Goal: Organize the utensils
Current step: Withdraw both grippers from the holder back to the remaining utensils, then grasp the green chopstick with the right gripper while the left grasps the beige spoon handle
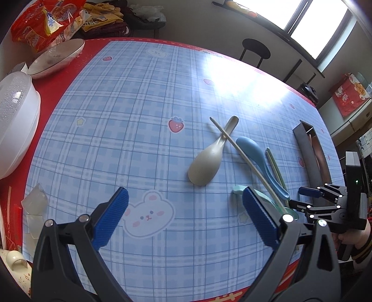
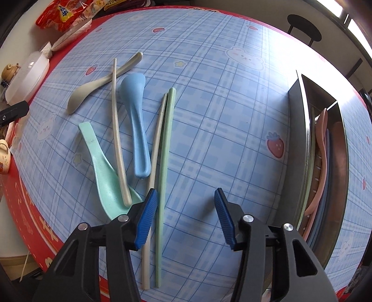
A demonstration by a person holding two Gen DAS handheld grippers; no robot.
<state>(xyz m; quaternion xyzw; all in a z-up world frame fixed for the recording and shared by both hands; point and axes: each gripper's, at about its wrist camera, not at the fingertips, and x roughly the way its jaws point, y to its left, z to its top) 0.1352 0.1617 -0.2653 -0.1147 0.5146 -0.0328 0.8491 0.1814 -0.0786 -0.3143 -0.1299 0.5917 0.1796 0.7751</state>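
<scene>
Loose utensils lie on the blue plaid tablecloth (image 2: 220,104): a beige spoon (image 2: 102,81), a blue spoon (image 2: 137,120), a mint spoon (image 2: 102,169), a beige chopstick (image 2: 117,130) across them, and a grey chopstick (image 2: 154,162) beside a green chopstick (image 2: 164,167). My right gripper (image 2: 183,216) is open and empty, low over the near ends of the green and grey chopsticks. My left gripper (image 1: 186,216) is open and empty, just short of the beige spoon (image 1: 207,160) and blue spoon (image 1: 258,160). A dark utensil tray (image 2: 295,144) at the right holds a pink spoon (image 2: 322,148) and others.
A white lidded container (image 1: 14,125), a white bowl (image 1: 58,58) and red snack bags (image 1: 46,21) stand at the table's left back. A cream mug (image 1: 16,262) and crumpled plastic (image 1: 34,202) sit at the left edge. A black stool (image 1: 255,50) stands beyond the table.
</scene>
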